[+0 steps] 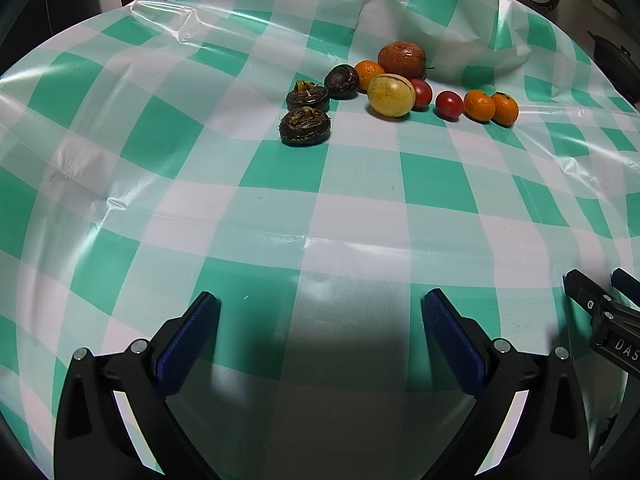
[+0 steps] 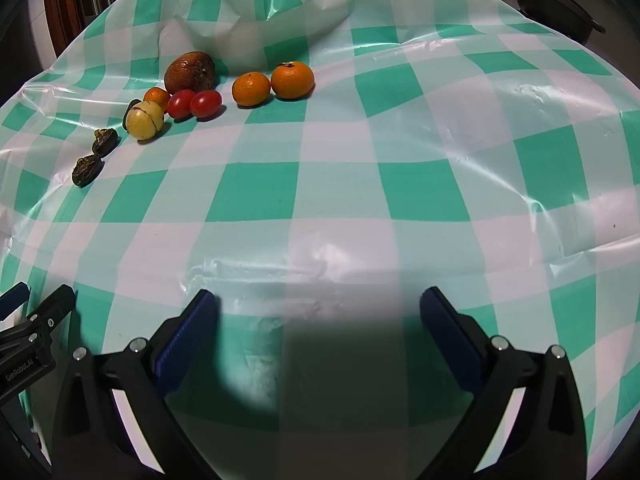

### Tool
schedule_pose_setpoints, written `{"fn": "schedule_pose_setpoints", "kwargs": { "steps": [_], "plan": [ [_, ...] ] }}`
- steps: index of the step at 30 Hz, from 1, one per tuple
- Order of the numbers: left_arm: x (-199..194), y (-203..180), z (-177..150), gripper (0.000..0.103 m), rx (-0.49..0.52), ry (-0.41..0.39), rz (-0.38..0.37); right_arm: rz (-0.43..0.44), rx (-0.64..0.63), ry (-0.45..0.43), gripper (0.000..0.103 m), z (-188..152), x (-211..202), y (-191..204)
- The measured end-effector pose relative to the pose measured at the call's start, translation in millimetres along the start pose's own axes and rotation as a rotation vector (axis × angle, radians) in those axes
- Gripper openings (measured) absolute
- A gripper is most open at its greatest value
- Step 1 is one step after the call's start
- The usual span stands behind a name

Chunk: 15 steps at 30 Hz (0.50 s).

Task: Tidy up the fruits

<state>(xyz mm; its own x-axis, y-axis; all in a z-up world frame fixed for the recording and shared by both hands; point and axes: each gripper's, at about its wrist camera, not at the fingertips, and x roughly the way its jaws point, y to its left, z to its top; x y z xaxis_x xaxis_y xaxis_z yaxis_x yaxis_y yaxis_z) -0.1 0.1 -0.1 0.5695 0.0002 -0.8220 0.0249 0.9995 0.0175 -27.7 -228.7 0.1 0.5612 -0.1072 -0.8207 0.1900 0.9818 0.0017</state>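
Hovering low over the near part of the surface (image 1: 360, 208), left claw (image 1: 320, 308) has jaws spread wide, nothing between the blue pads. Right claw (image 2: 318, 306) same: fully spread, holding nothing, beside the left one, apart. Checked plastic cloth (image 2: 400, 184) covers everything, wrinkled, with a raised fold at the far edge. Fruits sit clustered toward the far side: three dark water chestnuts (image 1: 306, 126), yellow round fruit (image 1: 391, 95), large reddish-brown fruit (image 1: 401, 59), two cherry tomatoes (image 1: 449, 105), pair of touching mandarins (image 1: 492, 107), one more mandarin (image 1: 369, 74) behind the yellow fruit. Wide bare stretch of cloth between both claws and the fruit, also off to the right. Black pot (image 2: 556, 4) beyond the far right edge.
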Motion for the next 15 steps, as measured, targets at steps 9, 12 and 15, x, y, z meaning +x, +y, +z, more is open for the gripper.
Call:
{"fn": "schedule_pose_setpoints", "kwargs": {
  "steps": [9, 12, 15],
  "plan": [
    [0.0, -0.1, 0.0, 0.099, 0.000, 0.000, 0.000, 0.000, 0.000, 0.000, 0.102, 0.4, 0.1, -0.6],
    [0.0, 0.0, 0.0, 0.099, 0.000, 0.000, 0.000, -0.001, -0.001, -0.001, 0.102, -0.1, 0.5, 0.2],
    [0.0, 0.0, 0.0, 0.099, 0.000, 0.000, 0.000, -0.001, -0.001, -0.001, 0.102, -0.1, 0.6, 0.3]
  ]
}}
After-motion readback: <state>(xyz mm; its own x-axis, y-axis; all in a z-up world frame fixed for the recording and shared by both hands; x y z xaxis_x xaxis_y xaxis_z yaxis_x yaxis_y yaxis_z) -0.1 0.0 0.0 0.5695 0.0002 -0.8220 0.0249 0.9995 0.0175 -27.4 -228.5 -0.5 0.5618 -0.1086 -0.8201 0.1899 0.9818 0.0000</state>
